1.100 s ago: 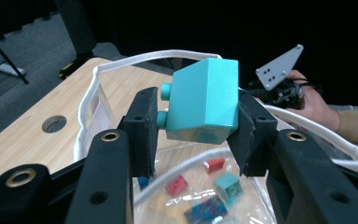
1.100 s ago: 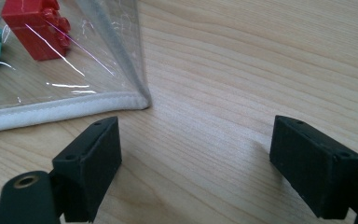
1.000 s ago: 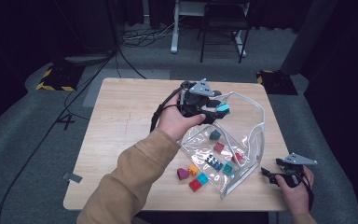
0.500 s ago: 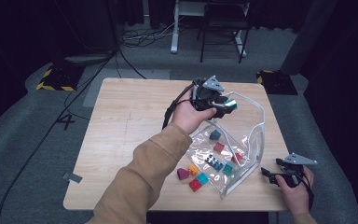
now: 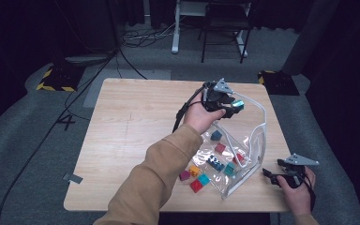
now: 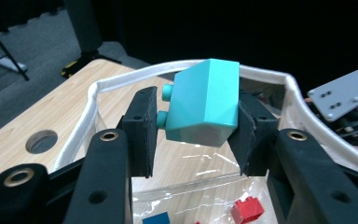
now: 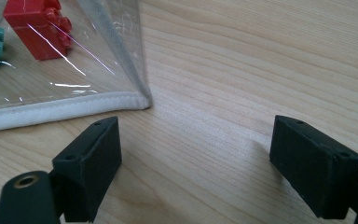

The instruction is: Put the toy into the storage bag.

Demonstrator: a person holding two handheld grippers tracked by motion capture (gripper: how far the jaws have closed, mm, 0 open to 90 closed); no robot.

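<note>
Legible markings: one only; a figure "4" (image 5: 67, 123) in dark strokes stands on the grey floor, just left of the table's left edge in the high view; nearby, far left on the floor, a mat edge carries yellow-and-black hazard striping (image 5: 52, 87), a warning pattern without lettering; no text, brand or number can be read on the bricks, the clear bag, the table or the gripper bodies in either gripper view.

The left gripper (image 5: 232, 107), carrying the teal block (image 5: 236, 104), has moved right over the bag's mouth (image 5: 258, 105).
</note>
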